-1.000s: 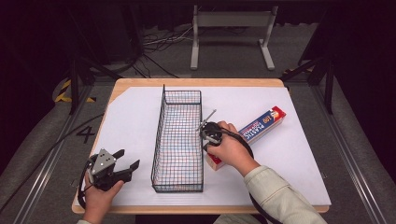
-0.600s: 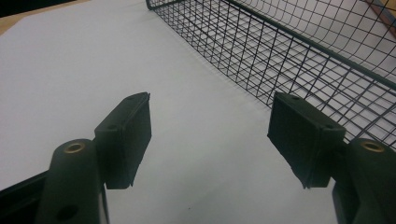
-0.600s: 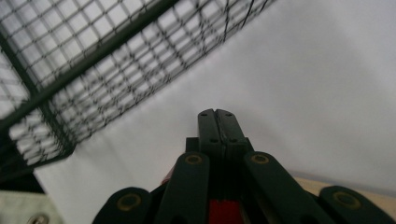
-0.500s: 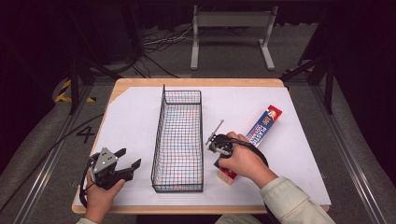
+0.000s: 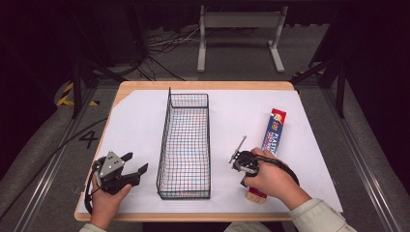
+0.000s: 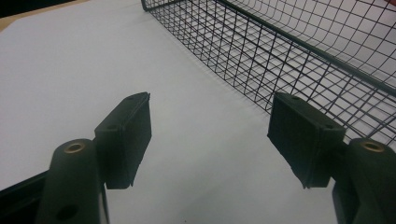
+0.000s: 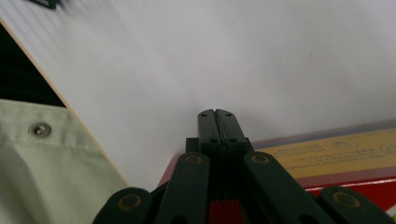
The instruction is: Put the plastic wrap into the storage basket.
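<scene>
The long toothpaste box is lying on the worktop right of the wire basket, its near end under the right tongs. Those jaws are pressing together, empty, above the box. Likely the pickup is starting: they need opening and lowering astride it. The left tongs are resting wide apart, holding nothing.

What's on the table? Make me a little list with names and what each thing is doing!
table: wooden top under a white sheet
basket: black wire basket, upright in the middle, nothing inside
box: long red and blue box, lying flat, right of the basket
left gripper: jaws wide open, holding nothing, beside the basket's near left corner
right gripper: jaws pressed together, over the box's near end
</scene>
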A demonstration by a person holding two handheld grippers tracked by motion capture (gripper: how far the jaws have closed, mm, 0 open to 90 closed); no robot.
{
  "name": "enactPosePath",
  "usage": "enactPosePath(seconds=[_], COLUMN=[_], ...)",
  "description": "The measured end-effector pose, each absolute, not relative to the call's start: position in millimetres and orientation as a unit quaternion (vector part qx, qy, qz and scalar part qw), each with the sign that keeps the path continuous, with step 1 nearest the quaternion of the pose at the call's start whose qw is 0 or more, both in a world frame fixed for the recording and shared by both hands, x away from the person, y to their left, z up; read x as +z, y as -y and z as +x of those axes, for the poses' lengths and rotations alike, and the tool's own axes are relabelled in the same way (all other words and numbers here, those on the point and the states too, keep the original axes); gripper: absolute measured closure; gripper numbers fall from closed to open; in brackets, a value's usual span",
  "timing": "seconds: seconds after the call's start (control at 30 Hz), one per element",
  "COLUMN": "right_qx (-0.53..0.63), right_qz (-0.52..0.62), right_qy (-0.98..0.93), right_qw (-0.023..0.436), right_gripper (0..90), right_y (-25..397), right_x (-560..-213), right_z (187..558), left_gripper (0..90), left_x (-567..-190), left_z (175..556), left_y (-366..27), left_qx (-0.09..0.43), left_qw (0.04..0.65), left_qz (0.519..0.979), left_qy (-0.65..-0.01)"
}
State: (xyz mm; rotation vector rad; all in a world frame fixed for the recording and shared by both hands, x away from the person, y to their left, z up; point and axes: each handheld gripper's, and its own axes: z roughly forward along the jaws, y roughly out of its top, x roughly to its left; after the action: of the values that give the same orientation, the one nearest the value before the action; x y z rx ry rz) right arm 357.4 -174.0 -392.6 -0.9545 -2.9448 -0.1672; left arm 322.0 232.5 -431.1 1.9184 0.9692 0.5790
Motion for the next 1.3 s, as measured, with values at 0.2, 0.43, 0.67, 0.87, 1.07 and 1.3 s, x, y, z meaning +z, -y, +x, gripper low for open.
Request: enactPosePath(seconds=[0.2, 0.43, 0.67, 0.87, 1.07, 1.3], right_qx=[-0.042, -0.033, -0.028, -0.039, -0.128, -0.219], right_qz=[-0.329, -0.358, -0.381, -0.386, -0.401, -0.406], right_qy=[0.943, 0.933, 0.924, 0.922, 0.907, 0.886], right_qw=[0.023, 0.024, 0.019, 0.002, -0.009, -0.051], right_gripper=[90.0, 90.0, 90.0, 89.9, 78.3, 69.5], right_y=[196.2, 222.8, 244.2, 246.0, 248.5, 253.7], right_x=[-391.9, -390.2, -390.0, -388.9, -378.7, -364.5], right_z=[352.3, 343.5, 338.3, 335.5, 334.8, 332.9], left_gripper=[30.3, 30.3, 30.4, 30.4, 30.2, 30.0], left_x=[-431.2, -431.3, -431.2, -430.7, -430.5, -429.8], left_z=[322.2, 323.2, 325.6, 328.8, 331.2, 330.9], left_y=[-232.3, -231.3, -229.2, -227.5, -227.0, -228.8], left_qx=[0.233, 0.230, 0.232, 0.229, 0.231, 0.235], left_qw=[0.442, 0.441, 0.442, 0.445, 0.447, 0.447], left_qz=[0.774, 0.774, 0.775, 0.773, 0.770, 0.765], left_qy=[-0.390, -0.391, -0.388, -0.390, -0.393, -0.399])
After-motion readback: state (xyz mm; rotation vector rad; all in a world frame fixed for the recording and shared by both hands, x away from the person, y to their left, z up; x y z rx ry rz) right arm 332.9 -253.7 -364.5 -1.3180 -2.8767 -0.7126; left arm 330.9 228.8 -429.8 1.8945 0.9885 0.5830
